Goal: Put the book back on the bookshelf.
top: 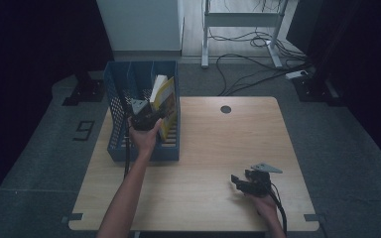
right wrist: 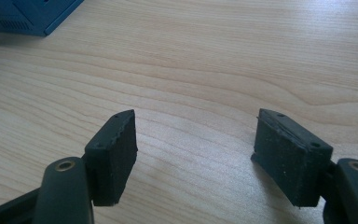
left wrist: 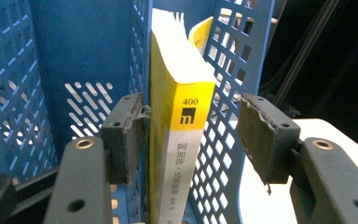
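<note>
1. My left gripper (top: 146, 120) is reaching into the blue rack (top: 116, 134), which is standing at the left edge of the table (top: 213, 148); in the left gripper view it (left wrist: 193, 133) is looking along the rack's right-hand compartment.
2. The book (left wrist: 179, 135), yellow with a white lower spine, is standing upright in that compartment, its spine facing me and its pages fanning at the top. In the high view the book (top: 164, 99) is leaning against the rack's right wall.
3. My left jaws are standing spread, not pinching. The left pad (left wrist: 126, 135) is sitting just beside the book's left face, right at the divider; whether it is touching the cover I cannot tell.
4. The right pad (left wrist: 258, 137) is hanging outside the rack's perforated right wall, clearly apart from the book, so both the book and that wall are lying between my jaws.
5. The book is sitting nearer the left pad than the right, with the spine reaching past the pad tips towards me.
6. My right gripper (top: 250, 181) is resting low over the bare wood near the table's right front, well apart from the rack.
7. In the right gripper view my right gripper (right wrist: 196, 149) is holding its jaws wide, with only wood grain between them; a corner of the rack (right wrist: 28, 18) is showing at the top left.
</note>
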Motion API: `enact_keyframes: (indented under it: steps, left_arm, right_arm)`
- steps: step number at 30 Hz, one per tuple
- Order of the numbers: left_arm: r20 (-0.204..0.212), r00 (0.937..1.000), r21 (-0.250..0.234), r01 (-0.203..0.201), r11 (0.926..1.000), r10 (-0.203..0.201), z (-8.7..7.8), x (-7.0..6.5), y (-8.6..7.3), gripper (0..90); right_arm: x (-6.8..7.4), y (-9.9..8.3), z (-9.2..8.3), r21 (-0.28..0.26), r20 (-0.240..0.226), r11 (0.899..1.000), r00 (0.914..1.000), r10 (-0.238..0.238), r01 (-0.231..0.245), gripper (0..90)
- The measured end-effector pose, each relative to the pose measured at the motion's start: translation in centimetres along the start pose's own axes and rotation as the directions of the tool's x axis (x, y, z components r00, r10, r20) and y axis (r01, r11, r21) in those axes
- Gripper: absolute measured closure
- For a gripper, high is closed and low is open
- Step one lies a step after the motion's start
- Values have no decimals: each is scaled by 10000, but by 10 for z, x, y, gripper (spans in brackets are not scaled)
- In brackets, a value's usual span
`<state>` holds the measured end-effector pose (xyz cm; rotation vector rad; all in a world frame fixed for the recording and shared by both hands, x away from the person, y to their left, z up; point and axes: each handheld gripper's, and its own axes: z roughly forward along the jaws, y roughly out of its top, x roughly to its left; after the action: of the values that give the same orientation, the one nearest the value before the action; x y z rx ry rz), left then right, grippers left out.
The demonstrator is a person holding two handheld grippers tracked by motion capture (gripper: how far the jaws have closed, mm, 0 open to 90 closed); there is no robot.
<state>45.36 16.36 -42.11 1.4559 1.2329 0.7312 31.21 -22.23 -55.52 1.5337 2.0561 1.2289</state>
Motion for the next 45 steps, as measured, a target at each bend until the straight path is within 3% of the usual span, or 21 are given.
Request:
enact_keyframes:
  steps: [7, 20, 29, 32, 34, 39, 45]
  left_arm:
    - [299, 9994, -39, -153, 9999, 154, -10, -2, -3, 413]
    - [872, 9958, 326, -311, 9990, 282, -30, -1, -15, 402]
    - [1673, 9857, 608, -326, 9976, 220, -55, -2, -30, 399]
    - [2085, 9778, 761, -395, 9963, 228, -65, -4, -36, 400]
    - [2486, 9681, 1080, -601, 9923, 315, -71, -5, -42, 398]
    - [2980, 9545, 1432, -535, 9882, 85, -82, -3, -59, 396]
    - [3742, 9272, 2050, -669, 9765, -150, -98, -6, -82, 396]
  right_arm:
    - [0, 1, 1, -4, 21, 10000, 10000, -26, 26, 289]
    - [-2, 4, 4, 15, 27, 10000, 10000, -32, 32, 289]
    - [-4, 5, 5, -18, -37, 10000, 9999, 98, -98, 291]
    - [-4, 5, 5, 6, -34, 10000, 10000, 86, -86, 290]
    - [-3, 5, 5, 5, -6, 10000, 10000, 58, -58, 290]
    - [-3, 5, 5, 22, 45, 10000, 10000, 0, 0, 290]
    - [-3, 5, 5, 11, 80, 10000, 10000, -13, 13, 290]
